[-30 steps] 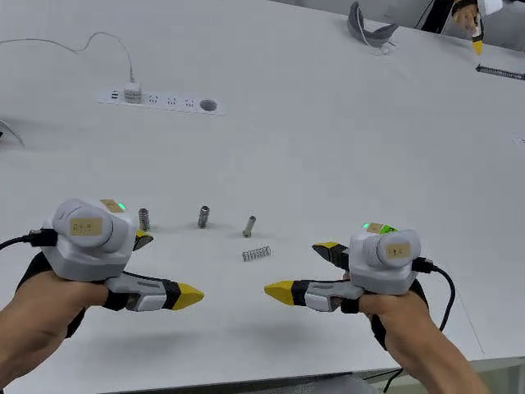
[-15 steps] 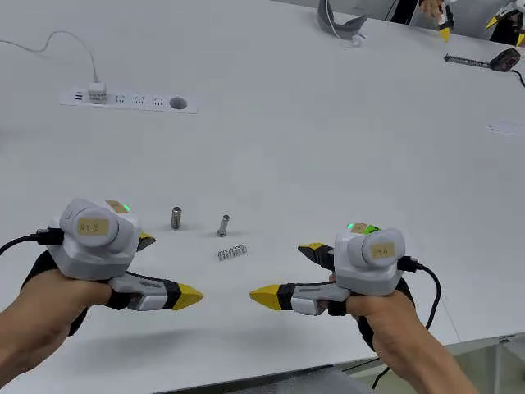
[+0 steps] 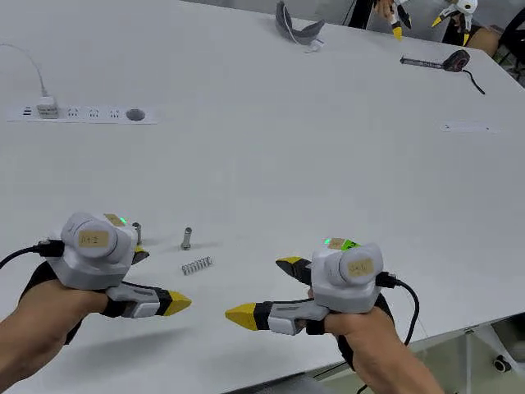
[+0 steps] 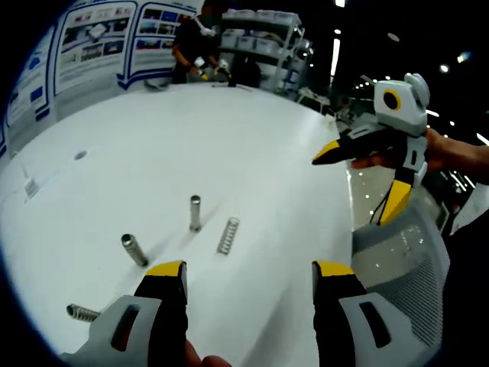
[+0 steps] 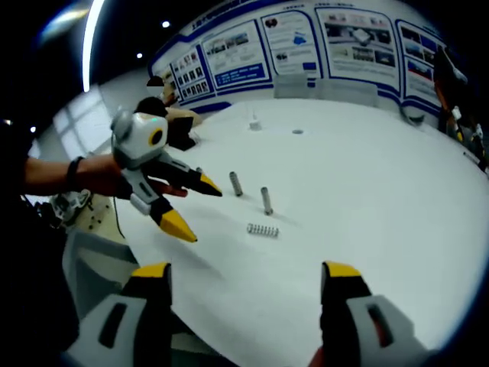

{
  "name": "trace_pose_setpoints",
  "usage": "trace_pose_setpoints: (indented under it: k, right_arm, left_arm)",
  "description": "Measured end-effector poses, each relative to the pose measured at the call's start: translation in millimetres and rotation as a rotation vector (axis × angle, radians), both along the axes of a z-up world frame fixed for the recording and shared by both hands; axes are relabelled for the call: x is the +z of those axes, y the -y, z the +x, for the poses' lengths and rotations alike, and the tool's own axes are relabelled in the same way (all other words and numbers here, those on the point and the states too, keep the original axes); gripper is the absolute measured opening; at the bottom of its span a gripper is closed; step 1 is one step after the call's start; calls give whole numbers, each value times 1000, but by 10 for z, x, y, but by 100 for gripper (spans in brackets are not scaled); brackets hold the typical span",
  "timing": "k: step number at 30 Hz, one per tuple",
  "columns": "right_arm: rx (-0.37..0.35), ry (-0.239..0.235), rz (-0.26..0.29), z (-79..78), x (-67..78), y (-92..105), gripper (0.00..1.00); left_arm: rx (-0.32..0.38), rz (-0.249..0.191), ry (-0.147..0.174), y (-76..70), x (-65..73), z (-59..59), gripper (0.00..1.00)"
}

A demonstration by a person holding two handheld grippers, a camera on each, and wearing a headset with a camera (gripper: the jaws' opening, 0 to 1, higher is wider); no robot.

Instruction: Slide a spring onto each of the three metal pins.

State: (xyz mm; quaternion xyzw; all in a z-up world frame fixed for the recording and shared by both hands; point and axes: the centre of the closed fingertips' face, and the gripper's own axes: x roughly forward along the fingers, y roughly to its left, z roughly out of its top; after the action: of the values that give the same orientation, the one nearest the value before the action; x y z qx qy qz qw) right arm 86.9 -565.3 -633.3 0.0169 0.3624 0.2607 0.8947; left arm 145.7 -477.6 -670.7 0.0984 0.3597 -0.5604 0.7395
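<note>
A bare metal pin (image 3: 187, 238) stands on the white table (image 3: 271, 156), with a loose spring (image 3: 197, 265) lying just in front of it. A second pin (image 3: 137, 231) peeks out beside my left gripper (image 3: 160, 279), which is open and empty. In the left gripper view that bare pin (image 4: 195, 212) and the loose spring (image 4: 228, 235) sit ahead of the open left gripper (image 4: 248, 275); two more pins (image 4: 134, 249) (image 4: 80, 312) look coiled, as if carrying springs. My right gripper (image 3: 264, 289) hovers open to the right of the spring (image 5: 263, 229), facing the pins (image 5: 267, 200).
A white power strip (image 3: 82, 112) lies at the far left of the table. A grey headset (image 3: 299, 29) and a tape measure (image 3: 451, 60) rest at the far side, where another person holds grippers (image 3: 394, 12). The table edge (image 3: 459, 332) runs past my right hand.
The head camera has swung right, so everything sits further left in the picture. My left gripper has drifted closer to the pins and now covers the leftmost one. Both grippers stay open.
</note>
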Motion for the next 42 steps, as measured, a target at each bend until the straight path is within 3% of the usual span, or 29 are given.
trace_pose_setpoints:
  k: [20,36,40,42]
  right_arm:
    - [-16,-13,13,-95,-19,15,81]
    - [-24,-29,22,-155,-45,40,80]
    - [-25,-34,22,-173,-54,48,80]
    - [-25,-35,23,-177,-52,47,80]
  left_arm:
    - [22,4,17,342,-252,197,41]
    - [39,36,18,456,-502,212,26]
    - [36,33,30,490,-507,210,22]
    - [20,34,51,511,-518,207,20]
